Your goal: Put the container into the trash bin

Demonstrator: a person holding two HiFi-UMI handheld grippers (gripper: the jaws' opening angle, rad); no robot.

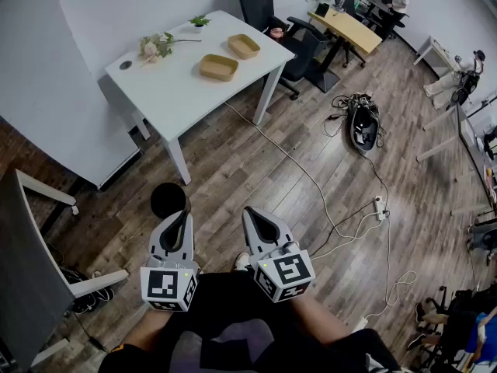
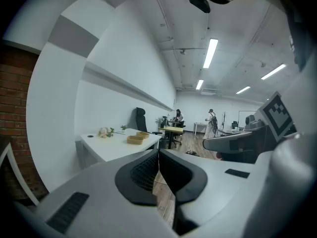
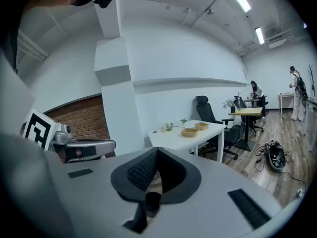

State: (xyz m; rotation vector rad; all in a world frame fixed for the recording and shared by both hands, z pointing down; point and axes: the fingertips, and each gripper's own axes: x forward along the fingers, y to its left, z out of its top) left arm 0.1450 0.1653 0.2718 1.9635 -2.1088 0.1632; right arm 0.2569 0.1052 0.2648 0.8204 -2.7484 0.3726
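Note:
Two tan containers (image 1: 218, 67) (image 1: 244, 46) rest on the white table (image 1: 171, 92) across the room; the left gripper view shows them as containers (image 2: 134, 139) on the table, the right gripper view as containers (image 3: 189, 132). A black round bin (image 1: 168, 200) stands on the floor just ahead of my left gripper (image 1: 184, 216). My right gripper (image 1: 250, 213) is held beside the left one, over my lap. Both point toward the table, far from the containers. Each gripper's jaws are shut with nothing between them, seen also at the left gripper (image 2: 159, 155) and the right gripper (image 3: 156, 155).
Flowers (image 1: 158, 47) and a small plant (image 1: 199, 22) lie on the table. A black office chair (image 1: 260, 2) stands behind it. Cables and a power strip (image 1: 380, 206) run across the wood floor, near a black object (image 1: 363, 127). A grey desk (image 1: 23, 263) stands at the left.

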